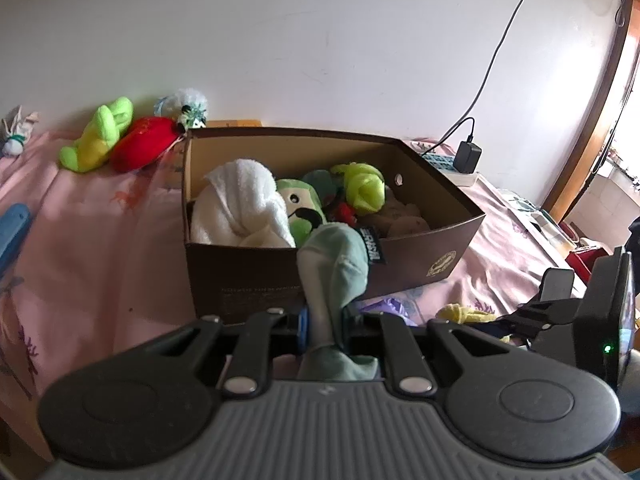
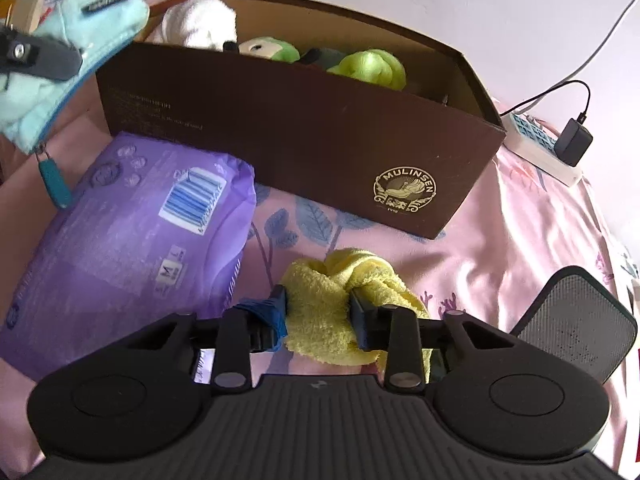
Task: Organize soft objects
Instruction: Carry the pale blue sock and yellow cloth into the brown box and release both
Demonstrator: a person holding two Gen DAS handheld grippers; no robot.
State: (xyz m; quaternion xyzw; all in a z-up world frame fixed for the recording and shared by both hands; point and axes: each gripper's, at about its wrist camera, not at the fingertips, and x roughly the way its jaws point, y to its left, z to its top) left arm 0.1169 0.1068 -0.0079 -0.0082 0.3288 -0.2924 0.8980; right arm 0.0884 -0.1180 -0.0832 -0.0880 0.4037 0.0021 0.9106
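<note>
Plain white wall [image 1: 280, 40] behind a bed with a pink floral sheet [image 1: 100, 220]. Wood-framed window [image 1: 616, 92] off to one side, daylight pouring in pretty bright. Black cable [image 1: 500, 48] hangs down the wall.

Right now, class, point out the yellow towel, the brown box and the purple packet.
yellow towel [image 2: 320, 300], right wrist view, its knotted middle.
brown box [image 2: 280, 148], right wrist view, its bare front wall.
purple packet [image 2: 120, 264], right wrist view, its flat top.

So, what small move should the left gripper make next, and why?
Probably carry the pale blue cloth forward over the brown box and open. The left gripper is shut on it just short of the near wall, and the box already holds soft toys and a white towel.
</note>
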